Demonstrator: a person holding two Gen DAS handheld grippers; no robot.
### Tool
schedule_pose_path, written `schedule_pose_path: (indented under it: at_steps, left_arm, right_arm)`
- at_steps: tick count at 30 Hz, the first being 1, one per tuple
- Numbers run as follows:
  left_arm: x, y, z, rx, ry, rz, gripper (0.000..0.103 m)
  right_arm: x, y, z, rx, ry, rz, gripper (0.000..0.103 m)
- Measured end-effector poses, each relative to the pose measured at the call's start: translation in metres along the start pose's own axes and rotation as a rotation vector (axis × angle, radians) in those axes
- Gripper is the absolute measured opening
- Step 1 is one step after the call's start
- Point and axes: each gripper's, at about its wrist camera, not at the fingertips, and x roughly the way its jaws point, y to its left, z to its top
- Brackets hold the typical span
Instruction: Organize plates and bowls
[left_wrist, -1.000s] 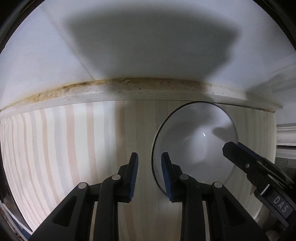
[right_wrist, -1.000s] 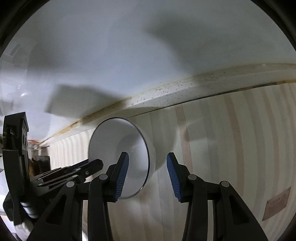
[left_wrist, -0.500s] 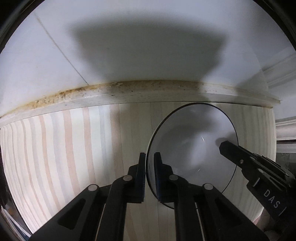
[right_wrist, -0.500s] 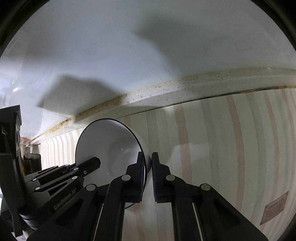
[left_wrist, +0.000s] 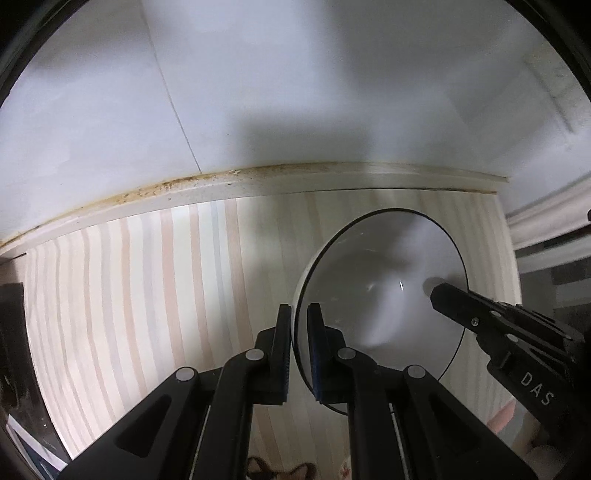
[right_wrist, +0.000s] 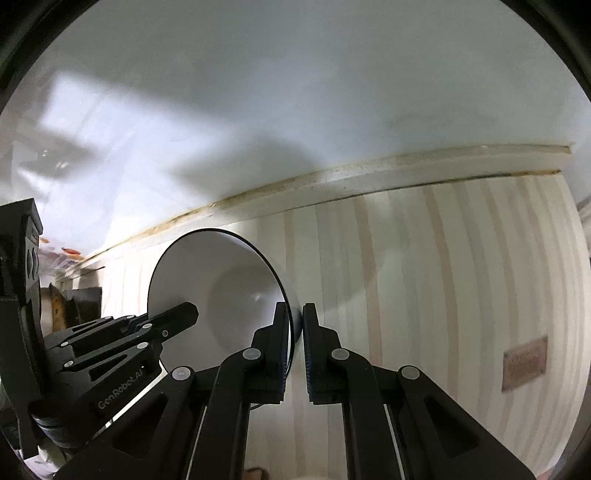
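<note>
One white bowl (left_wrist: 388, 280) with a thin dark rim and two tongs are in view. The bowl is glossy and deep and sits over the striped pale-wood desk (left_wrist: 147, 288), near the far wall. The left tongs (left_wrist: 298, 325) clench its left rim; the right tongs (right_wrist: 294, 325) clench its right rim, both angled steeply downward.

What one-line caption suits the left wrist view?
Left tongs and right tongs pinch opposite rims of a white bowl above the striped countertop.
</note>
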Motion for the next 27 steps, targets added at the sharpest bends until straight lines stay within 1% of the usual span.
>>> schedule_pose_path:
  at_steps: [1,3,7,8,10,14,20,27]
  left_arm:
    - [-0.008,-0.002,-0.007,0.011,-0.005,-0.004,0.007]
    - [-0.019,-0.005,-0.010,0.019,-0.015,-0.012,0.007]
    - [-0.044,-0.010,-0.034,0.054,-0.037,-0.021,0.007]
    - [-0.045,-0.010,-0.032,0.059,-0.040,-0.023,0.007]
    - [-0.054,-0.017,-0.048,0.073,-0.045,-0.030,0.007]
    - [-0.064,-0.028,-0.069,0.101,-0.038,-0.043,0.007]
    - [-0.063,-0.036,-0.101,0.138,-0.006,-0.049,0.007]
    - [-0.045,-0.048,-0.135,0.165,0.058,-0.059,0.007]
  right_arm:
    - [-0.006,-0.001,-0.003,0.000,-0.004,0.001,0.009]
    - [-0.023,0.002,-0.018,0.003,-0.019,0.004,0.009]
    - [-0.057,-0.004,-0.044,0.015,-0.047,0.013,0.009]
    - [-0.066,-0.004,-0.051,0.017,-0.054,0.014,0.009]
    - [-0.078,-0.003,-0.065,0.024,-0.068,0.018,0.009]
    - [-0.101,-0.002,-0.095,0.032,-0.080,0.015,0.009]
    - [-0.117,-0.012,-0.145,0.053,-0.072,0.008,0.009]
    - [-0.110,-0.030,-0.194,0.087,-0.023,-0.005,0.009]
